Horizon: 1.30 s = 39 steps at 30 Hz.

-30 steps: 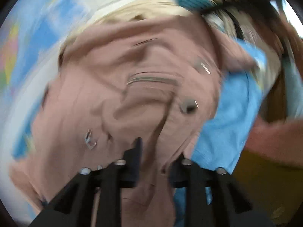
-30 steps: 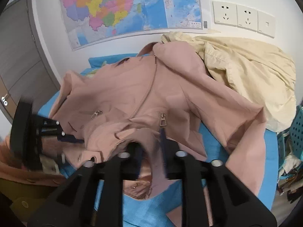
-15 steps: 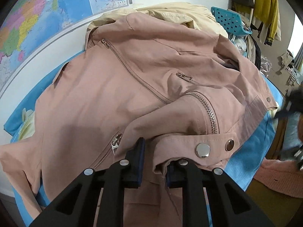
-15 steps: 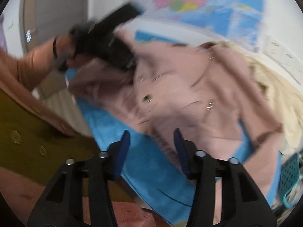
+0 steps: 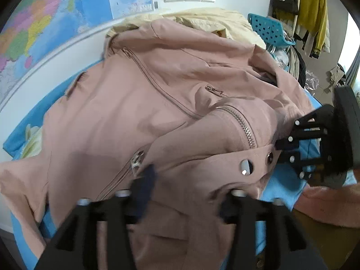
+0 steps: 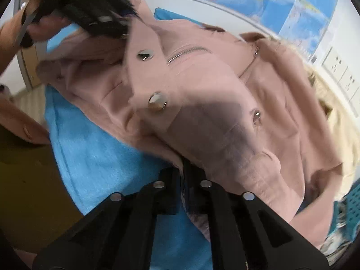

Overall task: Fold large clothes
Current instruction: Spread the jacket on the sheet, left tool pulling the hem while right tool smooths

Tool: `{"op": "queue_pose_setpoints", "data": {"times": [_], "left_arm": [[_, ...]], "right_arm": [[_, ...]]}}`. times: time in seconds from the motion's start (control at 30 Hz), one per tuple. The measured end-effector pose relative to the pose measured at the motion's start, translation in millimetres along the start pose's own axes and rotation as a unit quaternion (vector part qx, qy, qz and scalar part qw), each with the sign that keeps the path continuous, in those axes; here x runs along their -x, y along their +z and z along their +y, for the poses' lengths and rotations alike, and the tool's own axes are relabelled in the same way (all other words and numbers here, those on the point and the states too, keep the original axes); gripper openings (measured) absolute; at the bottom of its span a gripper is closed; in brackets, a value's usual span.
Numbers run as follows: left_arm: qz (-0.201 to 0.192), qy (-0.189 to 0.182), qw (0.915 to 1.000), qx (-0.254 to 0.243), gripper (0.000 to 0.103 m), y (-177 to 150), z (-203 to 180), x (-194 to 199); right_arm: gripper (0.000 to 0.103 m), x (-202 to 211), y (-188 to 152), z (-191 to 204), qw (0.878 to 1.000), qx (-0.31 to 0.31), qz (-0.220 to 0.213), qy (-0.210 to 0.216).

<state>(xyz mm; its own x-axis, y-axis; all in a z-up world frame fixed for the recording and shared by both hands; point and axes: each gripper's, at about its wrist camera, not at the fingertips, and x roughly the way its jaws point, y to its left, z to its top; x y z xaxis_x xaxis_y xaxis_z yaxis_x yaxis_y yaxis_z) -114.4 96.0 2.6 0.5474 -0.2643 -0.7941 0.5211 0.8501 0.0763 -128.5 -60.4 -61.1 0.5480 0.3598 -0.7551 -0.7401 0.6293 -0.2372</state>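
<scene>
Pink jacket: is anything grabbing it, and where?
The right hand-held gripper is shut on the pink jacket at its near edge. The left hand-held gripper is opening, pads off the cloth.

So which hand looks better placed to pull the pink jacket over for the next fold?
Probably the right gripper: its jaws are shut on the pink jacket edge. The left gripper jaws are opening, releasing the hem.

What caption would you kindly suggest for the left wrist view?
Left tongs opening over the hem of a pink zip jacket spread on a blue sheet, right tongs at its snap-buttoned corner.
</scene>
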Motion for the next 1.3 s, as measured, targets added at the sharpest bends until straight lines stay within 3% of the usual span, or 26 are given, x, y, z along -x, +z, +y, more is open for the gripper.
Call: {"op": "queue_pose_setpoints", "data": {"times": [0.07, 0.2, 0.3, 0.4, 0.5, 0.63, 0.7, 0.77, 0.83, 0.9, 1.03, 1.07, 1.1, 1.13, 1.17, 1.2, 1.3], "left_arm": [[-0.008, 0.032, 0.9995, -0.005, 0.069, -10, 3, 8], [-0.005, 0.058, 0.9982, 0.012, 0.071, -18, 20, 17], [0.000, 0.060, 0.9982, 0.006, 0.074, -20, 23, 14], [0.005, 0.020, 0.9997, -0.012, 0.077, -28, 15, 8], [0.005, 0.008, 0.9990, -0.043, 0.077, -41, 6, 13], [-0.038, -0.013, 0.9978, -0.052, 0.080, -56, 6, 42], [-0.055, -0.011, 0.9967, -0.059, 0.081, -60, 3, 49], [-0.057, -0.027, 0.9960, -0.064, 0.081, -63, -3, 48], [-0.047, -0.046, 0.9956, -0.067, 0.079, -64, -10, 39], [-0.027, -0.065, 0.9942, -0.082, 0.063, -68, -23, 27], [-0.004, -0.082, 0.9904, -0.111, 0.046, -78, -40, 14], [0.000, -0.083, 0.9902, -0.112, 0.046, -80, -42, 13], [0.002, -0.085, 0.9901, -0.112, 0.046, -82, -42, 11], [0.003, -0.087, 0.9900, -0.111, 0.046, -84, -41, 12], [0.003, -0.089, 0.9900, -0.110, 0.046, -86, -40, 12], [0.002, -0.089, 0.9904, -0.106, 0.048, -87, -38, 13], [-0.019, -0.089, 0.9921, -0.086, 0.065, -91, -22, 25]], "right_arm": [[0.003, 14, -1, -5, 0.998, -0.016, 0.007, 0.057], [0.003, 70, -8, 2, 0.990, 0.002, -0.001, 0.142], [0.002, 77, -16, 2, 0.987, 0.001, 0.017, 0.160], [0.004, 47, -28, 3, 0.984, -0.010, 0.080, 0.158], [0.023, 53, -29, -5, 0.980, -0.021, 0.070, 0.186], [0.049, 106, -13, -42, 0.978, -0.020, -0.022, 0.209], [0.058, 111, 0, -75, 0.981, -0.054, -0.055, 0.180], [0.059, 106, 11, -114, 0.978, -0.111, -0.086, 0.155], [0.061, 79, 29, -150, 0.981, -0.163, -0.075, 0.073], [0.062, 50, 44, -170, 0.982, -0.179, -0.051, -0.017], [0.062, -4, 74, -200, 0.982, -0.165, -0.032, -0.081], [0.062, -14, 76, -204, 0.984, -0.158, -0.022, -0.082], [0.054, -27, 81, -206, 0.985, -0.140, -0.006, -0.097], [0.019, -36, 82, -211, 0.986, -0.128, 0.011, -0.109], [0.001, -39, 82, -216, 0.986, -0.131, 0.022, -0.096], [0.001, -40, 82, -228, 0.985, -0.147, 0.027, -0.090], [0.001, -13, 80, -277, 0.970, -0.233, -0.025, -0.060]]}}
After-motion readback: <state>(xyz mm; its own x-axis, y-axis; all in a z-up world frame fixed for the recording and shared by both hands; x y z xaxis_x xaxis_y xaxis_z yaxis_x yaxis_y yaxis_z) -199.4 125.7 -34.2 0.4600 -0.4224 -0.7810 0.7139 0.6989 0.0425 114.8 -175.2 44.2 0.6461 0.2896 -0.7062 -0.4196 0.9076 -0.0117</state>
